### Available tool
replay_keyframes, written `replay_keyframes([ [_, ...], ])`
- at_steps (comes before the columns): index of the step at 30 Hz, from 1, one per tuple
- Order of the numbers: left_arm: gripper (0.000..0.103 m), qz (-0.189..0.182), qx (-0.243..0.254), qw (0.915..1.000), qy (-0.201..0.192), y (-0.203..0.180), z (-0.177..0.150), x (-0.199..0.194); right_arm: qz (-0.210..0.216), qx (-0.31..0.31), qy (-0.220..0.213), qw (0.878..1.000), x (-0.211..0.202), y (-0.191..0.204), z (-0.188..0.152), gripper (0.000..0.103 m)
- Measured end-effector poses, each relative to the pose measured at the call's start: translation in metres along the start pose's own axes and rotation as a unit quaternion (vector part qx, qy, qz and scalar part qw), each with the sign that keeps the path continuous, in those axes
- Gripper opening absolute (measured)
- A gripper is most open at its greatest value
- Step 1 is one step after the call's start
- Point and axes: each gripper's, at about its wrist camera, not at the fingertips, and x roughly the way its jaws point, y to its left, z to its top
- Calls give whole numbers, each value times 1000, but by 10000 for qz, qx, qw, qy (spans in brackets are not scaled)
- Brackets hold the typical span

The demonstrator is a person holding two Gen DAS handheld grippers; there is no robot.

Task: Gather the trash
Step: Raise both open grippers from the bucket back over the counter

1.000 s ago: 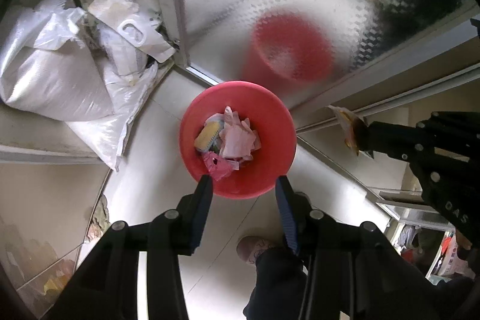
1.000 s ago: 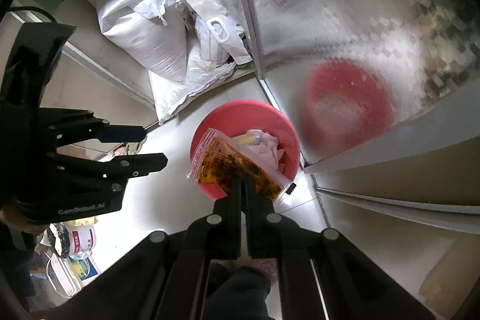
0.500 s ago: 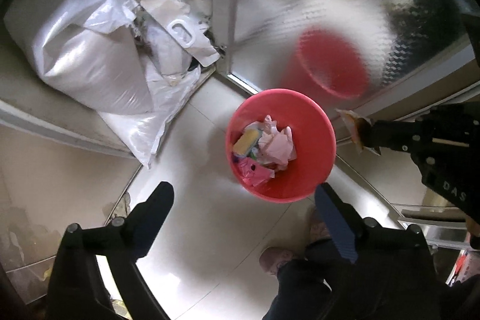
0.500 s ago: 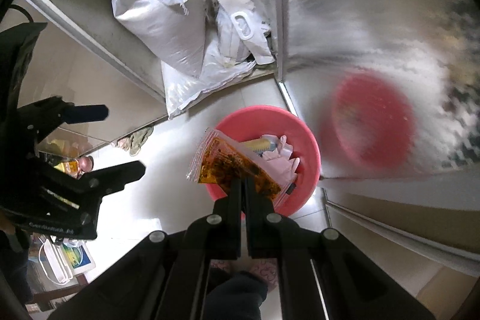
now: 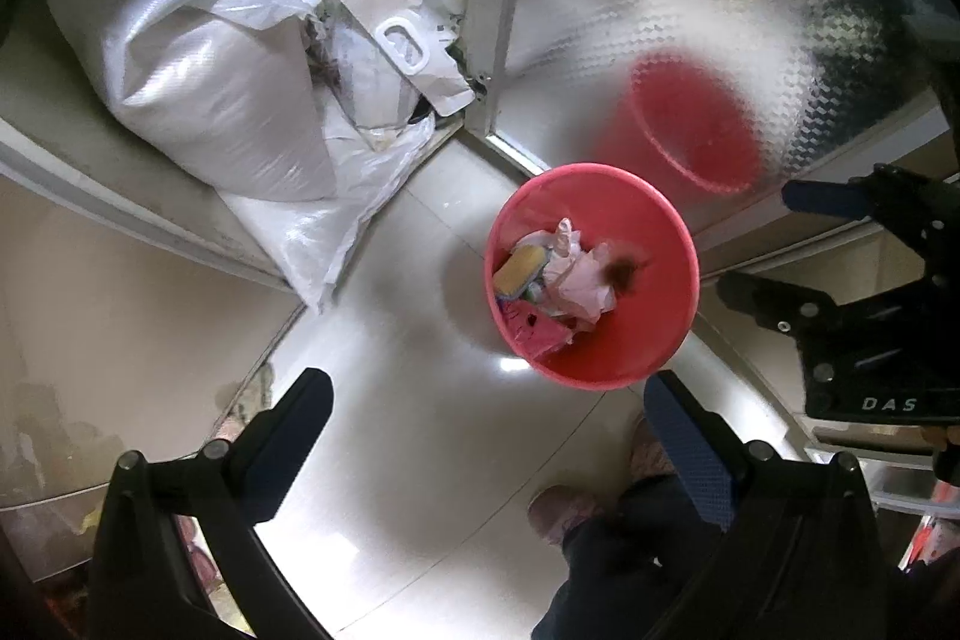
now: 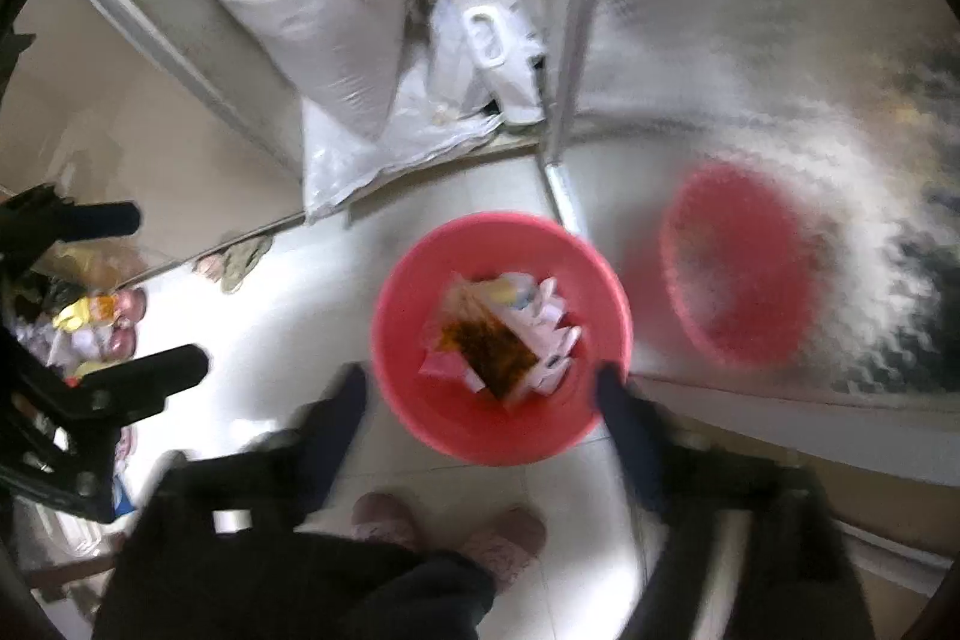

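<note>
Red bin point(image 6: 420, 340), orange-brown packet point(image 6: 489, 349), white sacks point(image 5: 210, 88).

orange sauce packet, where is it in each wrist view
Left wrist: the orange sauce packet is a blurred brown smear inside the red bin, right of centre.
Right wrist: it lies on the pink paper in the bin, at centre, between the open right tool fingers.
Shared landmark: the white sack at upper left.
</note>
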Motion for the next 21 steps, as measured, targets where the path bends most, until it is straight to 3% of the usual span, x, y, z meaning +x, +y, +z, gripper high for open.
replay_keyframes([
  [5,103,-10,-68,10000,-14,0,0,-34,-66,18,59,10000,-21,5,-1,79],
  [8,103,-22,-139,9999,-92,-1,1,-67,-50,12,49,10000,-48,10,2,87],
  [13,103,-26,-331,9991,-269,-3,5,-140,-46,53,-95,9999,-116,17,11,101],
  [21,103,52,-503,9964,-688,-13,17,-284,188,63,-458,9988,-248,36,23,102],
])
